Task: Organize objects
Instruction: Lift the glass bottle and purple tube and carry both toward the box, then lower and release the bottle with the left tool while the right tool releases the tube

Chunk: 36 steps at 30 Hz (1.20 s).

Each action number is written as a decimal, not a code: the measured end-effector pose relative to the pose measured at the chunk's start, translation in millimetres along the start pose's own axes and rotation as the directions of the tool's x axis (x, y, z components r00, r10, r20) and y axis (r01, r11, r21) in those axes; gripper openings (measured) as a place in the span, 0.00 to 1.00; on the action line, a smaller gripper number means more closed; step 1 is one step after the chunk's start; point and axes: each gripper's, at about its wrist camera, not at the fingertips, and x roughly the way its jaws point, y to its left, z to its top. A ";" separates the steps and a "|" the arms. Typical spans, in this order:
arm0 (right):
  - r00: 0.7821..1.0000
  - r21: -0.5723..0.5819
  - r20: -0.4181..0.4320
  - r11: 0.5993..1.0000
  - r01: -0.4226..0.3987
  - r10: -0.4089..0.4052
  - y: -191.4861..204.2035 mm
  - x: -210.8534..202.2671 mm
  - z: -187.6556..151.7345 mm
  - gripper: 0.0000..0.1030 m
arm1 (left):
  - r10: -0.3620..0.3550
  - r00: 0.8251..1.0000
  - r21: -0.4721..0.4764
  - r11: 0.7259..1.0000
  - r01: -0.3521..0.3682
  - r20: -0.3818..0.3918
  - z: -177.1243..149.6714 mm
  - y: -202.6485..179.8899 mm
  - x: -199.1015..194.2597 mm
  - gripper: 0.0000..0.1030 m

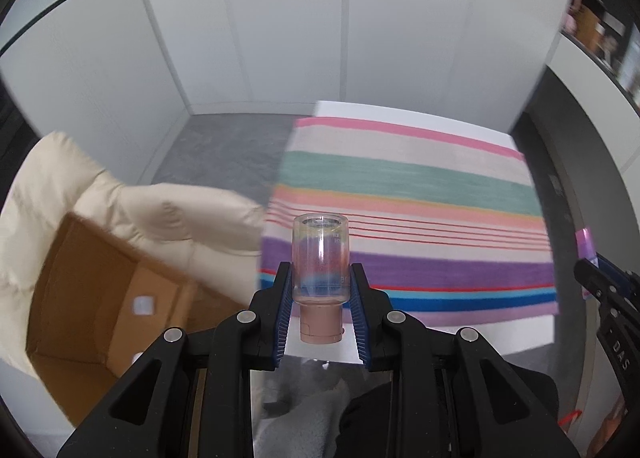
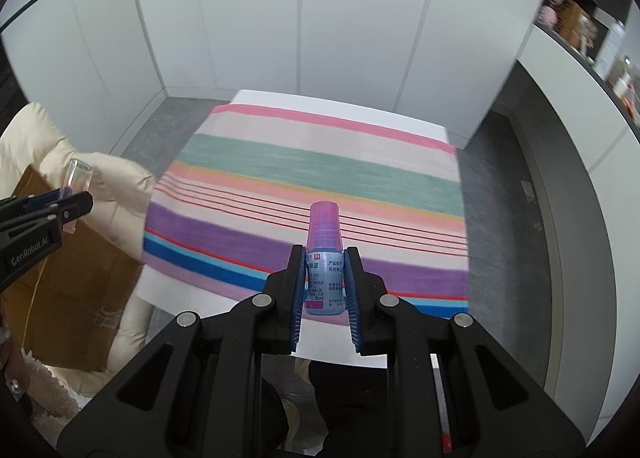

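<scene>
A clear vial (image 1: pixel 320 258) is being clamped by the left gripper (image 1: pixel 321 276), and a blue dropper bottle (image 2: pixel 323 262) by the right gripper (image 2: pixel 325 260), above a striped cloth (image 2: pixel 312 186).

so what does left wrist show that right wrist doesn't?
Left wrist only: the cardboard box's open inside, and the clear-capped vial with a tan base seen close, clamped in the left gripper.

Right wrist only: the blue eye-drop bottle's printed label, bottle clamped in the right gripper, and the floor right of the table.

Both: striped cloth on the white table, cream cushion, white wall panels, each other's gripper at the frame edge.
</scene>
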 end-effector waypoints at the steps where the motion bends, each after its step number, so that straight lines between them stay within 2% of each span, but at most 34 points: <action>1: 1.000 -0.014 0.000 1.000 -0.009 0.009 10.3 1.2 1.6 0.19 | 0.015 1.000 -0.022 1.000 -0.015 0.001 -1.5 14.1 0.2 0.27; 5: 0.998 -0.089 -0.006 0.994 -0.060 0.060 63.2 5.8 7.1 0.19 | 0.060 0.998 -0.098 0.993 -0.060 -0.010 -9.2 64.5 1.4 0.27; 10: 0.991 -0.196 -0.018 0.971 -0.133 0.132 143.3 8.6 6.9 0.19 | 0.118 0.992 -0.210 0.970 -0.125 -0.045 -31.8 137.5 2.1 0.27; 17: 0.967 -0.331 -0.063 0.909 -0.255 0.248 260.2 4.3 -6.7 0.19 | 0.190 0.975 -0.355 0.909 -0.218 -0.111 -80.4 240.5 -2.3 0.27; 20: 0.953 -0.391 -0.086 0.869 -0.302 0.292 308.5 -1.6 -18.8 0.19 | 0.197 0.972 -0.399 0.887 -0.233 -0.129 -100.1 272.2 -5.9 0.27; 23: 0.938 -0.446 -0.118 0.826 -0.343 0.326 354.2 -3.6 -33.0 0.19 | 0.182 0.973 -0.423 0.878 -0.224 -0.138 -115.0 295.1 -7.9 0.27; 26: 0.926 -0.472 -0.150 0.798 -0.374 0.345 387.3 -3.0 -45.4 0.19 | 0.179 0.973 -0.425 0.877 -0.224 -0.143 -127.7 307.5 -6.0 0.28; 28: 0.919 -0.476 -0.167 0.787 -0.391 0.356 403.2 -2.3 -51.2 0.20 | 0.151 0.980 -0.420 0.887 -0.193 -0.131 -132.8 311.2 -4.3 0.29; 29: 0.912 -0.470 -0.177 0.783 -0.408 0.369 408.8 0.4 -53.5 0.33 | 0.145 0.980 -0.417 0.889 -0.190 -0.136 -133.1 310.3 -3.3 0.42; 30: 0.909 -0.466 -0.188 0.781 -0.416 0.372 413.1 2.0 -54.8 0.49 | 0.143 0.978 -0.412 0.890 -0.195 -0.153 -131.9 309.7 -1.6 0.67; 31: 0.910 -0.461 -0.193 0.785 -0.413 0.366 415.1 3.8 -55.0 0.85 | 0.138 0.977 -0.411 0.891 -0.195 -0.165 -132.3 309.4 -0.8 0.74; 32: 0.923 -0.457 -0.181 0.803 -0.384 0.339 416.3 4.0 -55.6 0.98 | 0.129 0.979 -0.426 0.886 -0.186 -0.159 -133.8 311.9 -2.8 0.84; 33: 0.930 -0.452 -0.162 0.813 -0.367 0.330 415.7 3.0 -55.0 0.99 | 0.116 0.981 -0.433 0.885 -0.173 -0.154 -134.0 313.1 -3.8 0.86; 36: 0.924 -0.425 -0.163 0.820 -0.382 0.345 414.8 4.5 -53.3 0.99 | 0.092 0.984 -0.449 0.881 -0.151 -0.151 -134.5 314.4 -4.2 0.86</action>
